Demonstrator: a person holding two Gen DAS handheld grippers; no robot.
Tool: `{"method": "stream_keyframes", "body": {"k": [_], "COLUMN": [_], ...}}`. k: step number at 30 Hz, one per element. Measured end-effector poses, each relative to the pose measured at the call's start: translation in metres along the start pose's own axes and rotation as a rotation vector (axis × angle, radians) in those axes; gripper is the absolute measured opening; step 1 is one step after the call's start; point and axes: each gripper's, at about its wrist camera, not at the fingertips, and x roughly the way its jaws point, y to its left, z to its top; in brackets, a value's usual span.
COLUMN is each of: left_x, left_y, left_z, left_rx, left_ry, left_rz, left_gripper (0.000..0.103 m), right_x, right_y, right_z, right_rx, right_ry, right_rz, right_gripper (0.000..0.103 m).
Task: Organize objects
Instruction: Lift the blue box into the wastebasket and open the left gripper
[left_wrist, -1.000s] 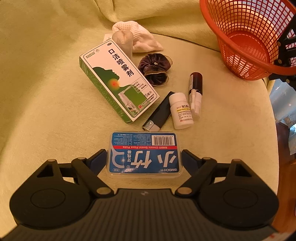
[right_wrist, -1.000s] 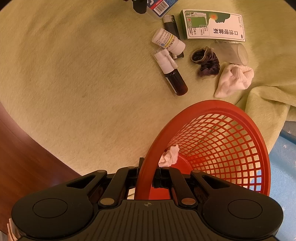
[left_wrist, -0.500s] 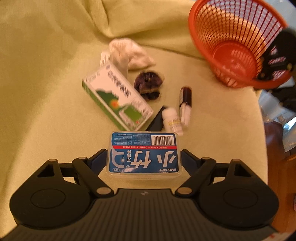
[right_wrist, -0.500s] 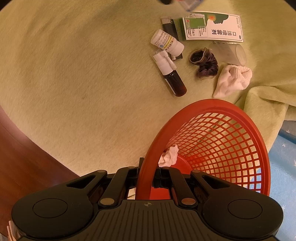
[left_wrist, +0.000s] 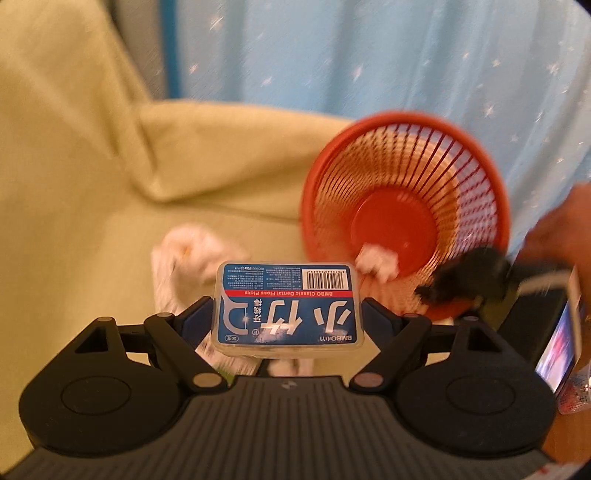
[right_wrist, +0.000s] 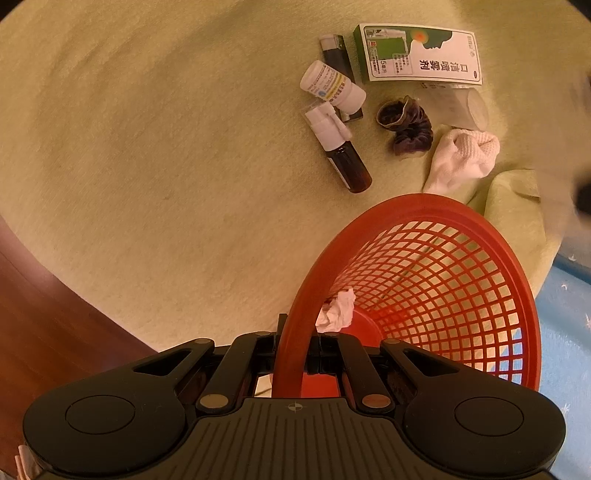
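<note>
We note the red mesh basket (right_wrist: 424, 295) tilted at the cloth-covered worktop (right_wrist: 147, 166) edge; it looks light and springy, best taken by its rim. The right tool (right_wrist: 295, 363) is clamped tight on that rim. The floss pick box (left_wrist: 287, 304), a stiff, smooth, light plastic case, sits above the worktop before the basket mouth, gripped by its short ends. The left tool (left_wrist: 287, 317) stands wide, pads pressing both ends. A squeeze harder than needed could pop it out.
</note>
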Motion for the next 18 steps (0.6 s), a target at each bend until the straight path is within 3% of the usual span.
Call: {"method": "stream_keyframes", "body": {"k": [6,11,18], "left_x": [0.014,0.031,0.026], "left_y": [-0.014,-0.026,-0.032], "left_z": [0.041,0.065,0.069], "left_rx": [0.037,0.012,-0.005], "left_ry": [-0.038,-0.037,-0.074], "left_rz": [-0.089,-0.202,-0.166], "left_gripper": [0.083,0.084,0.088], "right_x": [-0.001,-0.001,0.000], "right_y": [0.002,0.005,0.008], "right_z": [0.000,-0.001,-0.003], "right_rx": [0.024,0.030,0.036], "right_ry": [-0.020,-0.026,-0.029], "right_rz": [-0.006,-0.003,-0.008], "right_gripper": [0.001,0.001,0.001]}}
